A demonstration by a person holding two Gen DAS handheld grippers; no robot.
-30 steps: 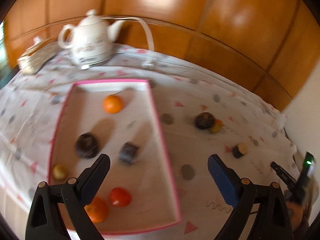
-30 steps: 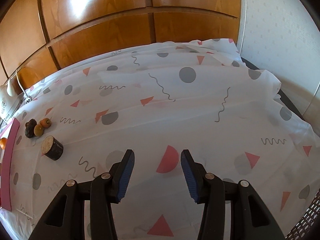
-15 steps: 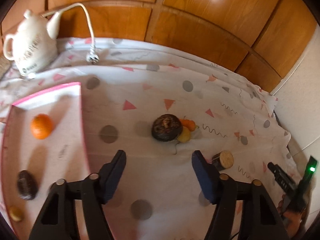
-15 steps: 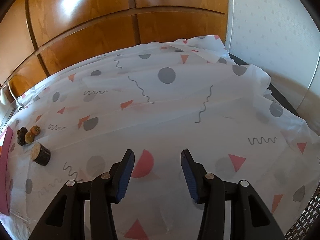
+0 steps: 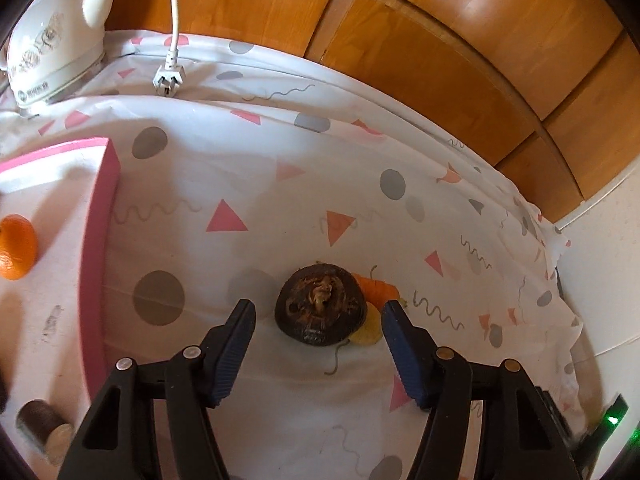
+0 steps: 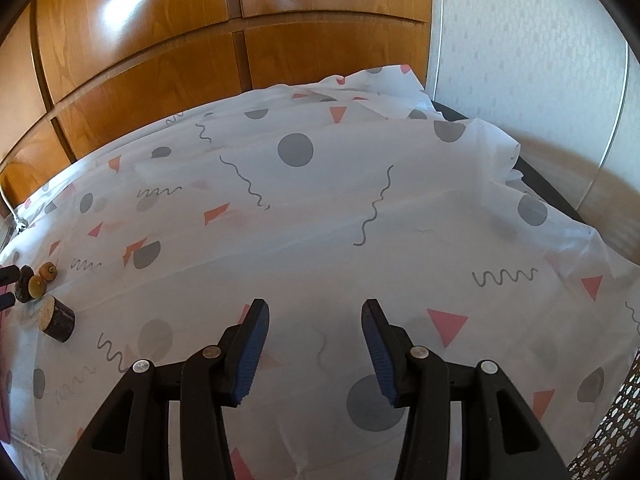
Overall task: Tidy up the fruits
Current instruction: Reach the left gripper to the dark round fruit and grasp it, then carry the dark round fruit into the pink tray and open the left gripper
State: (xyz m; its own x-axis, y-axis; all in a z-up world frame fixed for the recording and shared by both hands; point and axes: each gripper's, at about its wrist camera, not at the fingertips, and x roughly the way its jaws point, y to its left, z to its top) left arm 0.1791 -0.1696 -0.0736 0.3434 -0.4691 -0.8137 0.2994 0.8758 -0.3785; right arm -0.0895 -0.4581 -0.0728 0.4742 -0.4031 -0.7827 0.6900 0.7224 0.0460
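A dark round fruit (image 5: 320,304) lies on the patterned tablecloth with a small orange fruit (image 5: 378,290) and a small yellow one (image 5: 366,330) touching its right side. My left gripper (image 5: 319,314) is open, one finger on each side of this cluster, and neither pad touches it. The pink-rimmed tray (image 5: 100,240) at the left holds an orange (image 5: 16,252) and a dark cut piece (image 5: 40,428). My right gripper (image 6: 314,320) is open over bare cloth, empty. Its view shows the same cluster (image 6: 36,286) and a dark cut cylinder (image 6: 58,318) far left.
A white kettle (image 5: 52,48) and a loose plug (image 5: 170,78) sit at the back left by the wooden panelling. The cloth drops off at the right edge near the white wall. A black device with a green light (image 5: 612,420) is at lower right; a mesh surface (image 6: 612,420) shows too.
My left gripper swung right, from over the tray to the dark fruit cluster, and came lower and closer. Its jaws narrowed by about half. The right gripper drifted slightly, with its jaws unchanged.
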